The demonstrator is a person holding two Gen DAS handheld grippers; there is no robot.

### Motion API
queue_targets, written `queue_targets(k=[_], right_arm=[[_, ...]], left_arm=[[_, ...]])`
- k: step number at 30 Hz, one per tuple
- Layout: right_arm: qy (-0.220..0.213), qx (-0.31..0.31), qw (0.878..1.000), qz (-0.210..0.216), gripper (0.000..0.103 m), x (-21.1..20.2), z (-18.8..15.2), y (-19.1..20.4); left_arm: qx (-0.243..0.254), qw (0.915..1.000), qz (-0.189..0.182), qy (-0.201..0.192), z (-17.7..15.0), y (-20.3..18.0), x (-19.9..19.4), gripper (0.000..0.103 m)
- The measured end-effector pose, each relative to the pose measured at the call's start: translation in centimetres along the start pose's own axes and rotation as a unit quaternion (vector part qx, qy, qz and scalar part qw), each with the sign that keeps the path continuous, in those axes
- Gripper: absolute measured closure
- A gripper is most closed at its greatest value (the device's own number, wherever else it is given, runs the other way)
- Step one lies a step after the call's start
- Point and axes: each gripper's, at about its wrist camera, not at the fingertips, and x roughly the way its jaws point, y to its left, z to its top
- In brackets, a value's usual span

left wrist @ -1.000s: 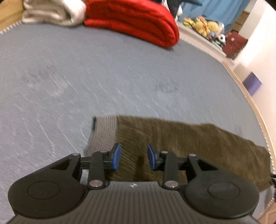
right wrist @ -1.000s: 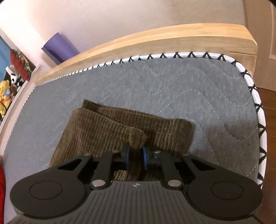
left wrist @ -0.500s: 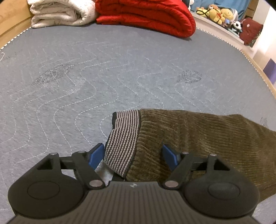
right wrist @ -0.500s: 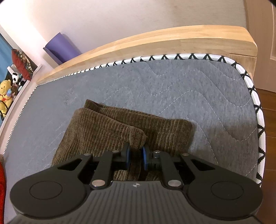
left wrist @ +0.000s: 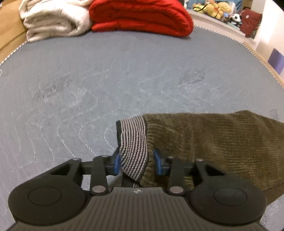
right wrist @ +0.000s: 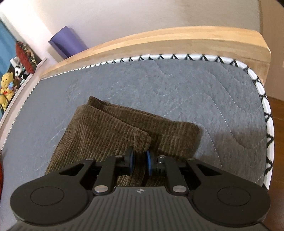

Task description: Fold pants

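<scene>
Brown corduroy pants (left wrist: pixel 209 142) lie on the grey mattress (left wrist: pixel 106 80), their striped waistband (left wrist: pixel 134 142) turned outward. My left gripper (left wrist: pixel 137 161) straddles that waistband; its jaws are closing and the blue pads press both sides of the band. In the right wrist view the leg ends of the pants (right wrist: pixel 110 131) lie in two stacked layers near the mattress corner. My right gripper (right wrist: pixel 139 160) is shut on the corner of the upper leg layer, with the cloth bunched between the pads.
A folded red blanket (left wrist: pixel 142 16) and a cream blanket (left wrist: pixel 53 19) lie at the mattress's far end. Soft toys (left wrist: pixel 213 8) sit on a ledge beyond. A wooden bed frame (right wrist: pixel 159 40) and a purple roll (right wrist: pixel 67 42) border the right gripper's side.
The left gripper opened wide around the striped waistband, then closed onto it. The right gripper kept its hold on the leg corner and stayed in place.
</scene>
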Motion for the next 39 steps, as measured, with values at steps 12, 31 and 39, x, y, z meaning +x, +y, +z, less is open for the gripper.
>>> queue_targets(k=[12, 31, 39], right_arm=[[-0.118, 0.036, 0.987, 0.105, 0.092, -8.2, 3.2, 0.6], [-0.109, -0.015, 0.993, -0.04, 0.078, -6.2, 2.9, 0.3], [0.034, -0.07, 0.997, -0.009, 0.07, -1.3, 1.3, 1.8]], left_arm=[[-0.05, 0.9934, -0.074, -0.072, 0.6, 2.7, -6.9, 0.074], [0.119, 0.9812, -0.151, -0.016, -1.7, -2.5, -5.2, 0.059], [0.241, 0.9623, -0.107, 0.065, -4.5, -5.1, -1.7, 0.074]])
